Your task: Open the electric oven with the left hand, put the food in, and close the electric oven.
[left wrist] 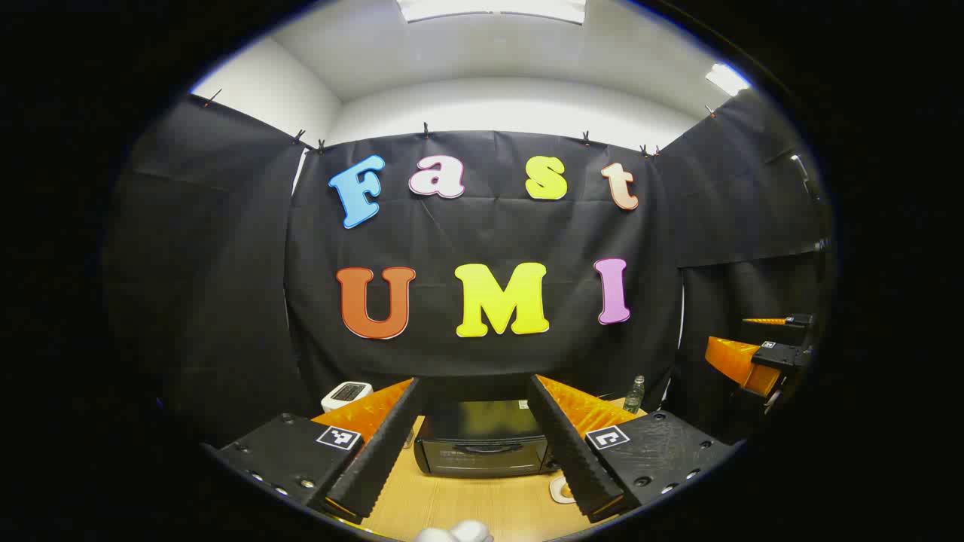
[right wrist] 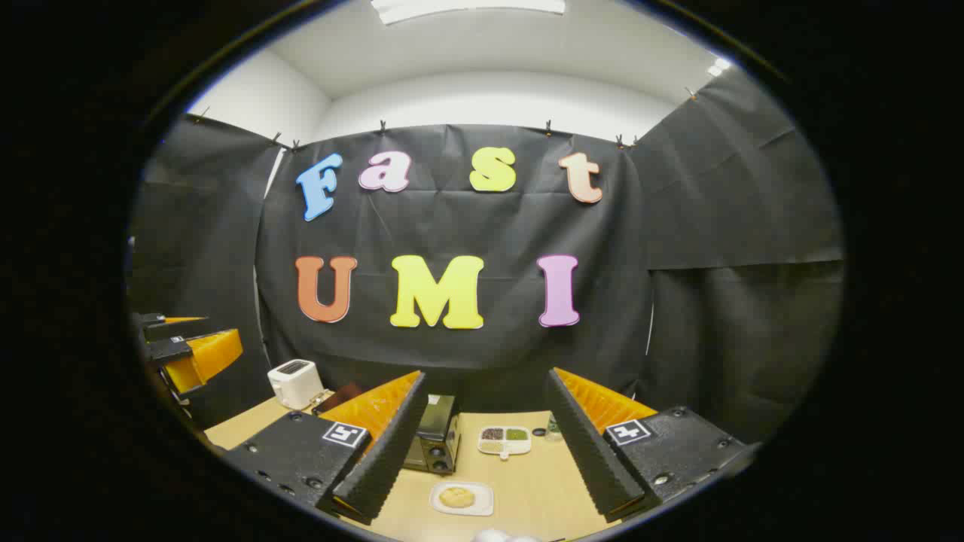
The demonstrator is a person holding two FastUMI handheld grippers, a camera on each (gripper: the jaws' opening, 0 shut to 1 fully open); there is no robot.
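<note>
left gripper [left wrist: 476, 444] fingers spread wide, nothing between them — held above wooden table [left wrist: 482, 504], aimed at electric oven [left wrist: 482, 446], door shut. right gripper [right wrist: 482, 444] also spread, empty, above table; food [right wrist: 456, 497] on white plate [right wrist: 482, 500] just ahead, oven left of it. divided dish [right wrist: 505, 441] behind plate, white toaster [right wrist: 295, 382] far left.

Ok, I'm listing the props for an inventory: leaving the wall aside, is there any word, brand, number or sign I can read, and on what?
No text on the props can be read.
Oven: no brand or number legible on its front, too small.
Bottle: label too small to read.
Toaster: no legible marking.
Square markers: black-and-white patterns, not words.
</note>
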